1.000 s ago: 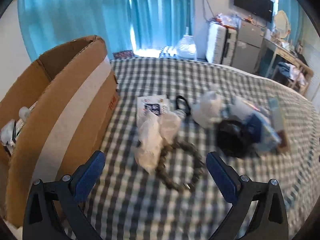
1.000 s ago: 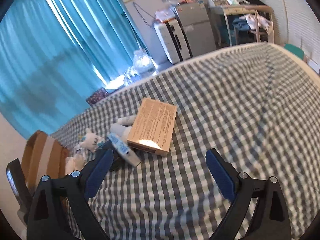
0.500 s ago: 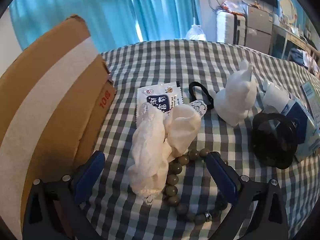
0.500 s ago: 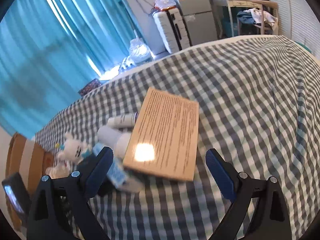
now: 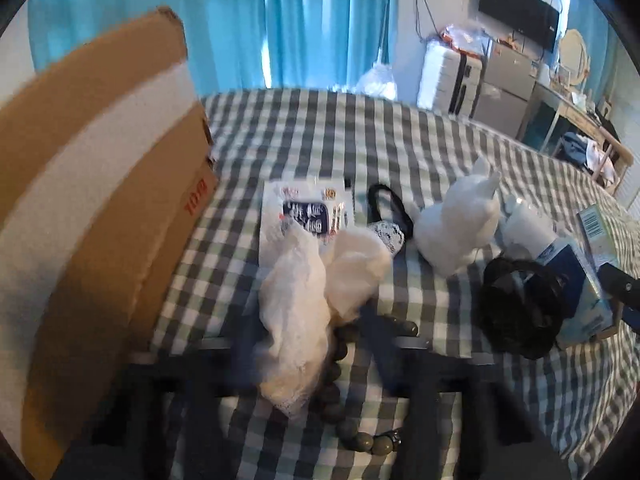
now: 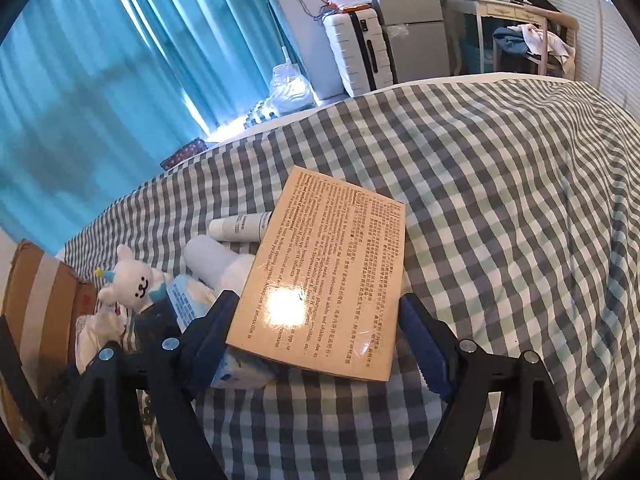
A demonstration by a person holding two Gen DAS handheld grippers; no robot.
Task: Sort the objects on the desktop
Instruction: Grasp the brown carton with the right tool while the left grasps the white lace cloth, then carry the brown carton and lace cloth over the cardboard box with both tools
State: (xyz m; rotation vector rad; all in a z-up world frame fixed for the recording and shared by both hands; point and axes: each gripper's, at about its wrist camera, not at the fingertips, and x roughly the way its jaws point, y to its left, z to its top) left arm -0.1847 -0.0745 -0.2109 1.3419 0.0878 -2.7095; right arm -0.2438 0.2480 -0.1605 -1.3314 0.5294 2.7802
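Note:
In the left wrist view my left gripper (image 5: 310,340) is blurred, its fingers closing on a crumpled white lace cloth (image 5: 298,304) that lies over a bead bracelet (image 5: 362,436). A white sachet (image 5: 306,212), black hair tie (image 5: 390,204), white plush toy (image 5: 460,224) and black round object (image 5: 520,312) lie around. In the right wrist view my right gripper (image 6: 320,336) has its fingers on both sides of a tan printed box (image 6: 324,276); contact is unclear. White tubes (image 6: 240,226) and the plush toy (image 6: 134,280) lie left of it.
A large cardboard box (image 5: 80,208) stands at the left on the checked cloth (image 5: 340,136); it also shows in the right wrist view (image 6: 36,304). A blue and white carton (image 5: 576,292) sits at the right. Curtains, a suitcase and a fridge stand behind.
My left gripper moved forward and down, and its fingers have closed in on the white cloth. My right gripper moved forward so the tan box now sits between its narrowing fingers.

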